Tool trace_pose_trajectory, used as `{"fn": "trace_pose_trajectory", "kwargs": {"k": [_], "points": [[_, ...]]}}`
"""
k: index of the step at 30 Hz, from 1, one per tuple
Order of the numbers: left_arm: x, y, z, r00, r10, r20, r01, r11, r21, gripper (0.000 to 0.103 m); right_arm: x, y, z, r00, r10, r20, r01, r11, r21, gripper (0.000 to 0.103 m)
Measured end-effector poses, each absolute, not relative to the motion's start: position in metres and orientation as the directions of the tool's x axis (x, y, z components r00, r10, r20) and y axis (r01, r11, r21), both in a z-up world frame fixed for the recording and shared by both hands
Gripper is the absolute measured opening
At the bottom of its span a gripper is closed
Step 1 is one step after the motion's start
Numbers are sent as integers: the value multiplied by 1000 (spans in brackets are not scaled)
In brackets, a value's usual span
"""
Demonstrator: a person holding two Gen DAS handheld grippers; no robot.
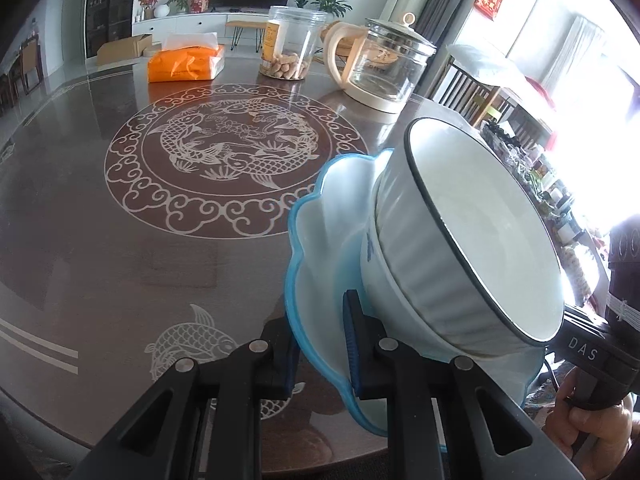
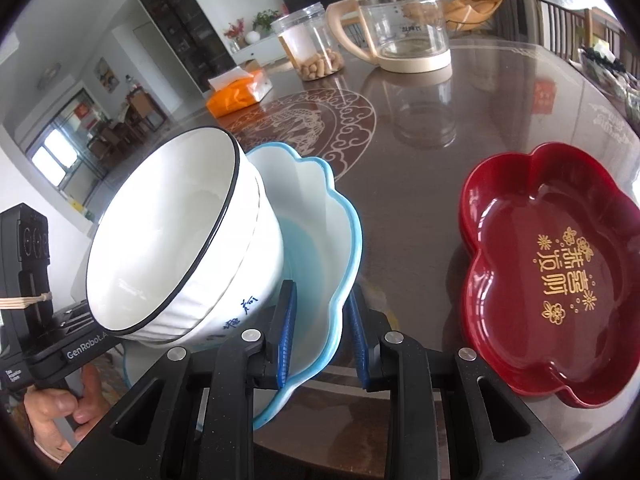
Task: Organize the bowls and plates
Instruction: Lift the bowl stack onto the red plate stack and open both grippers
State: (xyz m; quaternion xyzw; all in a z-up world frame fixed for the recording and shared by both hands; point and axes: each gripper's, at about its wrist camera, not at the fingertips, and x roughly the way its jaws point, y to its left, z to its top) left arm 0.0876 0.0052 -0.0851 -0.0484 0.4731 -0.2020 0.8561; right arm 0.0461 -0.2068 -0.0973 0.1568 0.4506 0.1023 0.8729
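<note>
Holding a tilted stack clear of the bench (image 1: 100,208), both tools shared one load.

Item, left tool (image 1: 320,344): jaws clamped on the left rim of the blue scalloped plate (image 1: 320,240); one blue pad lay under the rim, the other on its inner face. The plate stood just ahead of the fingers, tipped steeply, its far edge higher than the near one.

Item, white bowls (image 1: 480,232): two appeared nested, the upper with a dark rim line, the lower with blue characters on its wall. They sat in the plate's well, leaning toward the near side, to the right of the left tool and to the left of the right one. Neither tool touched them.

Item, right tool (image 2: 320,340): jaws clamped on the plate's opposite rim, pads on either face. The bowls stood just left of its fingers.

Item, red lacquer tray (image 2: 552,264): flat on the bench, right of the right tool, near, empty.

Items, far side: orange tissue pack (image 1: 182,64), clear jar (image 1: 290,42), glass kettle (image 1: 384,64).

Risks, as judged: the bowls rested loose on a slick, sloped surface, so more tilt or a jerk could slide them off the near edge. Uneven lifting by the two hands could twist the plate out of the narrow rim grips. A swing to the right could strike the tray.
</note>
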Motion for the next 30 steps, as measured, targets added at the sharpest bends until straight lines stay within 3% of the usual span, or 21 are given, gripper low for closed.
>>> {"fn": "trace_pose_trajectory", "kwargs": {"k": [13, 20, 30], "points": [[96, -122, -38, 456, -510, -730, 470, 834, -289, 19, 12, -311, -51, 673, 170, -720, 115, 938, 328, 28], [101, -180, -56, 416, -534, -736, 501, 810, -305, 20, 9, -363, -63, 679, 83, -729, 199, 935, 293, 28], [102, -202, -89, 409, -501, -762, 499, 823, -273, 20, 8, -390, -102, 676, 80, -733, 225, 924, 308, 25]]}}
